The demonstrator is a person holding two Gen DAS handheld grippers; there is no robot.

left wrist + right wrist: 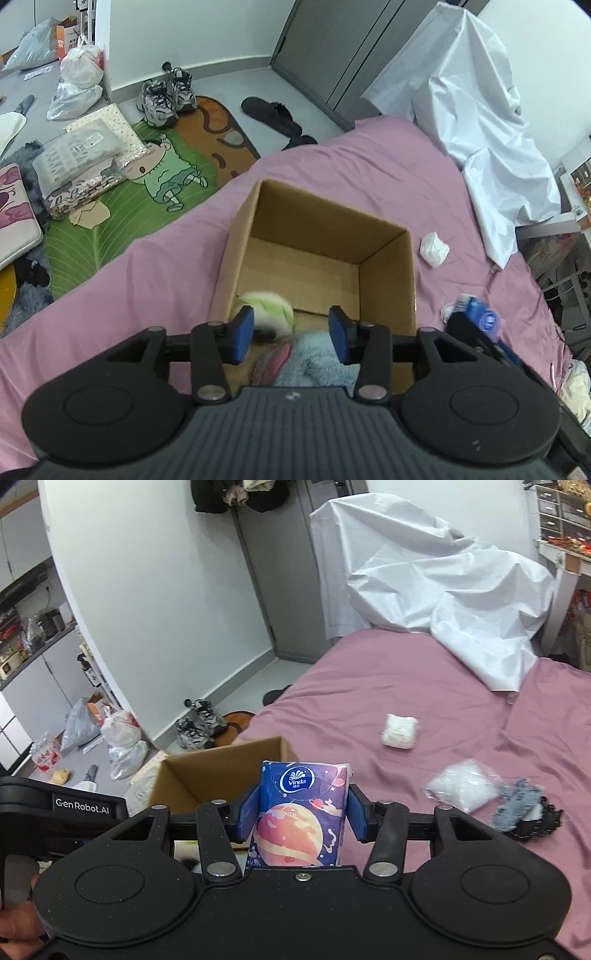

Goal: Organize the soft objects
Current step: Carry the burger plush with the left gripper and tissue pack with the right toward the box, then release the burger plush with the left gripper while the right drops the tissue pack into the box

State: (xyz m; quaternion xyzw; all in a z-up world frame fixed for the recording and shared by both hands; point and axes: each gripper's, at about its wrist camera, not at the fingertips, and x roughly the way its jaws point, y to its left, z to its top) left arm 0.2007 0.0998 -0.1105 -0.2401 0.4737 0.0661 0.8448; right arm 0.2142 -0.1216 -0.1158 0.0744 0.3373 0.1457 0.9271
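One tissue pack (301, 812) stands upright, clamped in right tongs (301, 814).

Two hand-held grippers, tilted downward

The left gripper (291, 334) points steeply down, blue pads parted and empty; the right gripper (301, 818) is clamped on a purple tissue pack (301, 812).

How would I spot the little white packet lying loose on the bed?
Start at the pink bed and find the open cardboard box. Beyond it, toward the crumpled white sheet, lies the small white packet, alone on bare bedding. Unlike the clear bag near the denim scrap, it is squarish, opaque and touches nothing.
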